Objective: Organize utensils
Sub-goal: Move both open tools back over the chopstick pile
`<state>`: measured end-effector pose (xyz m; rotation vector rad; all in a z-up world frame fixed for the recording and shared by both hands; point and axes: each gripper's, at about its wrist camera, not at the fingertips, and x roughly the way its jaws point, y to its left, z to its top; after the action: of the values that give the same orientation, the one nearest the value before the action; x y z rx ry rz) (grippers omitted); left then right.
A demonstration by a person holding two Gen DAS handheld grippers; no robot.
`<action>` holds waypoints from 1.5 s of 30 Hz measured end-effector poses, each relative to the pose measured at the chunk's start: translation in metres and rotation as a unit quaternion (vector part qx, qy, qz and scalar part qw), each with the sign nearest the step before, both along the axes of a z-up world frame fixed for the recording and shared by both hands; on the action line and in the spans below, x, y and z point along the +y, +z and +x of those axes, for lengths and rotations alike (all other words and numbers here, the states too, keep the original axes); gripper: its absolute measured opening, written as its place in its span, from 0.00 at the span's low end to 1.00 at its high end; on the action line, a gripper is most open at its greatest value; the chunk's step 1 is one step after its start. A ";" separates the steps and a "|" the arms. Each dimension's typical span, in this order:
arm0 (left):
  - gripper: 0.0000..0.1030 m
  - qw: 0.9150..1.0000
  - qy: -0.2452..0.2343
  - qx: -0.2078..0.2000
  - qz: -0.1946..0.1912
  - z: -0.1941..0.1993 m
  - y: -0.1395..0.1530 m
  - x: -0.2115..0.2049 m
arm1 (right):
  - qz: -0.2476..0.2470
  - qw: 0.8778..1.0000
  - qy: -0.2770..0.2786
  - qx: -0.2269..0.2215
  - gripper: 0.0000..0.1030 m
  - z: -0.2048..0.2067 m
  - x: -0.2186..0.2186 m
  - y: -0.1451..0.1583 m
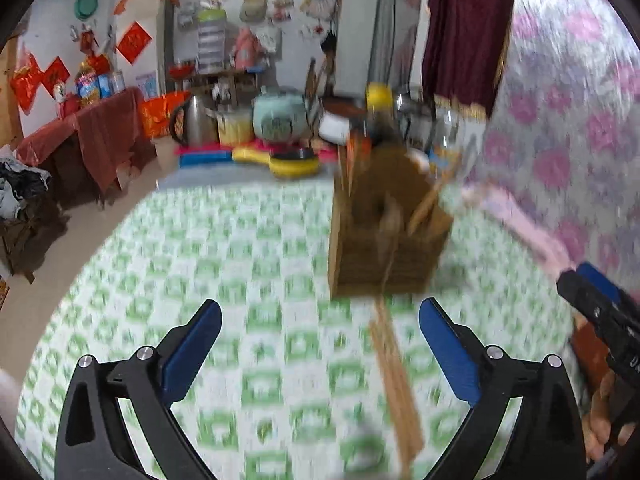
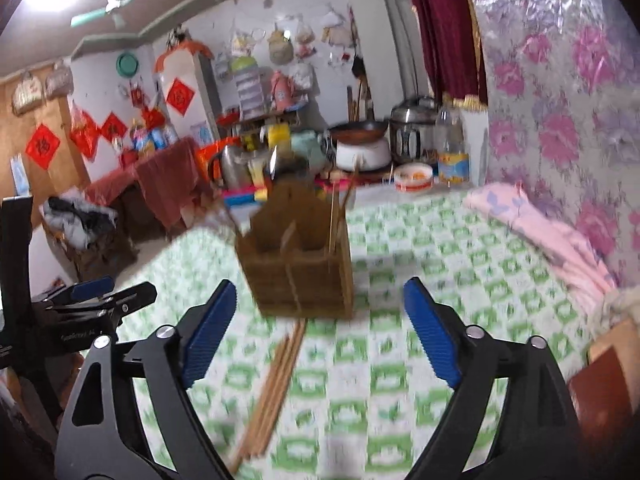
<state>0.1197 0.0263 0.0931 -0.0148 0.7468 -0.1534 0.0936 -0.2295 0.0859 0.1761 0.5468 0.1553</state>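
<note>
A brown wooden utensil holder (image 1: 384, 236) with compartments stands on the green-and-white checked cloth (image 1: 260, 280); it also shows in the right wrist view (image 2: 300, 264). A few chopsticks stand in it. A bundle of wooden chopsticks (image 1: 396, 384) lies on the cloth in front of it, seen in the right wrist view (image 2: 276, 384) too. My left gripper (image 1: 320, 344) is open and empty above the cloth, the bundle lying between its fingers. My right gripper (image 2: 320, 328) is open and empty, just short of the holder. Both views are blurred.
A pink folded cloth (image 2: 536, 224) lies along the floral wall at right. Behind the holder stand a kettle (image 1: 192, 120), a yellow pan (image 1: 294, 164), pots and a bottle (image 2: 452, 148). A red-draped side table (image 1: 92, 128) is at far left. The other gripper (image 1: 600, 320) shows at the right edge.
</note>
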 end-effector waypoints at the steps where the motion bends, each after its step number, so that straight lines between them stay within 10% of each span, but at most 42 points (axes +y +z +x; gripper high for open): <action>1: 0.94 1.000 -0.003 0.011 0.004 -0.004 -0.012 0.000 | -0.005 1.000 0.004 0.009 0.83 -0.001 0.002 -0.009; 11: 0.94 0.991 -0.031 0.126 0.024 -0.023 -0.107 0.005 | -0.066 0.985 0.009 0.158 0.83 0.017 0.018 -0.111; 24: 0.94 0.988 -0.109 0.111 -0.007 -0.047 -0.103 -0.007 | -0.038 0.982 -0.016 0.182 0.87 0.022 0.002 -0.119; 34: 0.94 0.974 -0.192 0.102 0.059 -0.067 -0.110 -0.041 | 0.022 0.980 -0.028 0.194 0.87 0.026 -0.016 -0.123; 45: 0.94 0.977 -0.136 0.144 0.081 -0.045 -0.125 -0.032 | 0.022 0.980 -0.027 0.193 0.87 0.026 -0.016 -0.123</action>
<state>0.0746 -0.0055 -0.0319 0.2256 1.0478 -0.3574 0.1193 -0.2454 -0.0370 0.2666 0.9258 0.0807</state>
